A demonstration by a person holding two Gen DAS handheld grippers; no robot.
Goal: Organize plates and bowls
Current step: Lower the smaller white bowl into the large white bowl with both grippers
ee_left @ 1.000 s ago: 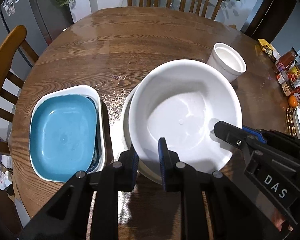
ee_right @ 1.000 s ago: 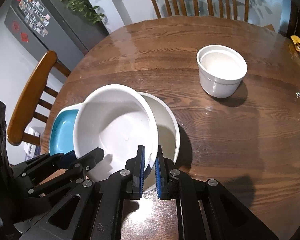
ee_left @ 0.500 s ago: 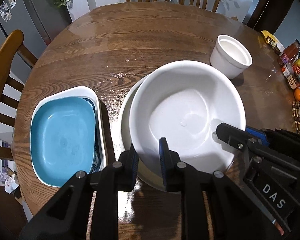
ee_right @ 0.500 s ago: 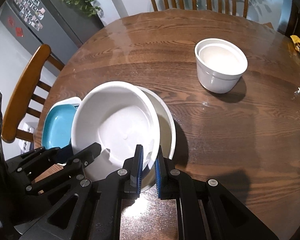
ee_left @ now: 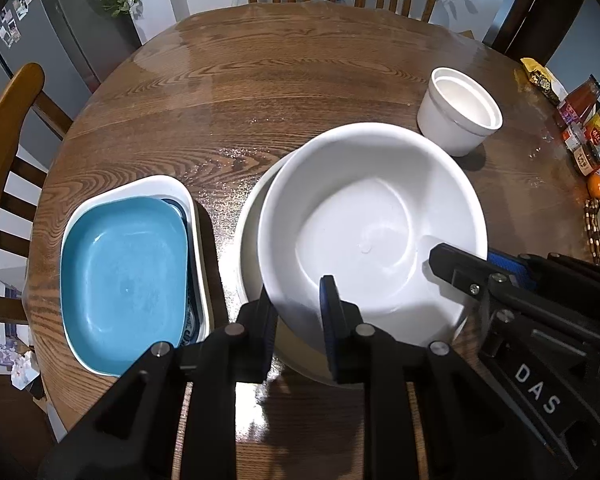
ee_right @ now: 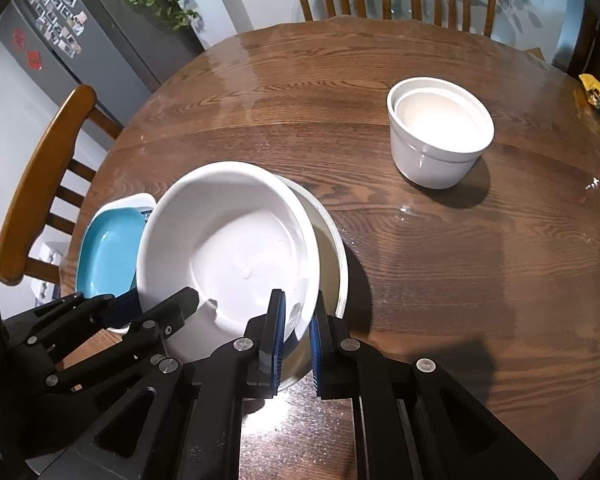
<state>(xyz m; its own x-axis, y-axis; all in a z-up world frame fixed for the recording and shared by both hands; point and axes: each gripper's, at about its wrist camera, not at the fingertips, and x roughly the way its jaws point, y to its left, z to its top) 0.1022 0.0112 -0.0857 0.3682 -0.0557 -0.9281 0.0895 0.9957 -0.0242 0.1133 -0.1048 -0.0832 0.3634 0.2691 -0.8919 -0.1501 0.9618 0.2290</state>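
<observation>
A large white bowl [ee_left: 364, 220] hangs tilted over a wider cream bowl [ee_left: 247, 240] on the round wooden table [ee_left: 260, 92]. My left gripper [ee_left: 296, 312] is shut on the white bowl's near rim, one pad outside and one inside. At the bowl's right rim my right gripper [ee_right: 298, 324] is shut on it too; the left wrist view shows that gripper [ee_left: 472, 260] at the right. In the right wrist view the white bowl [ee_right: 228, 240] covers most of the cream bowl [ee_right: 334, 256], with the left gripper [ee_right: 152, 304] at its left rim.
A blue square plate [ee_left: 124, 272] lies in a white square dish [ee_left: 156, 182] left of the bowls. Two small white bowls, nested [ee_right: 440, 136], stand at the far right. Bottles and jars [ee_left: 588, 136] crowd the table's right edge. Wooden chairs [ee_right: 40, 184] ring the table.
</observation>
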